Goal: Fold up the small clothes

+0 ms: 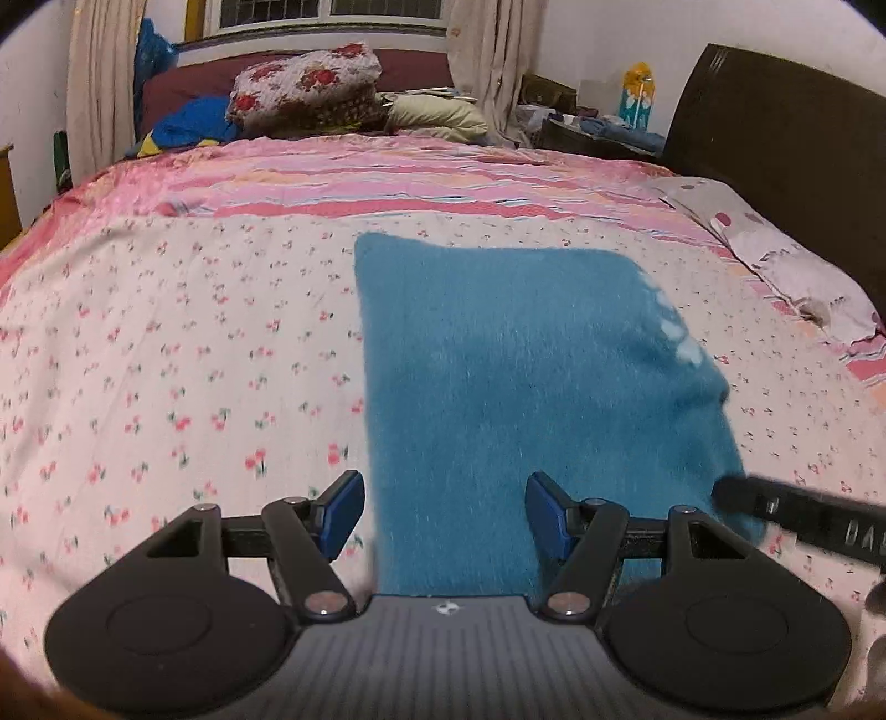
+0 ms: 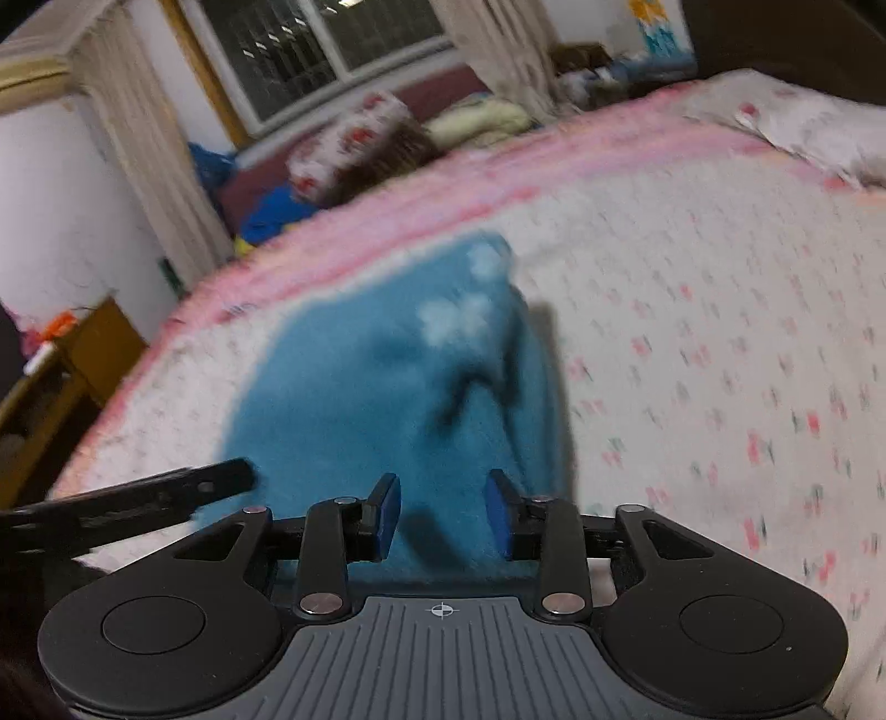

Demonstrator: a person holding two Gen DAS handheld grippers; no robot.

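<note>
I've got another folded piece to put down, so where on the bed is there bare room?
Free: floral sheet left of the blue garment, and between it and the pillow. Crowded: far edge under the window, with the floral bundle and bedding.

A home bedroom — a bed in floral sheets fills it, pillows piled at its far edge below a curtained window, dark headboard alongside.
</note>
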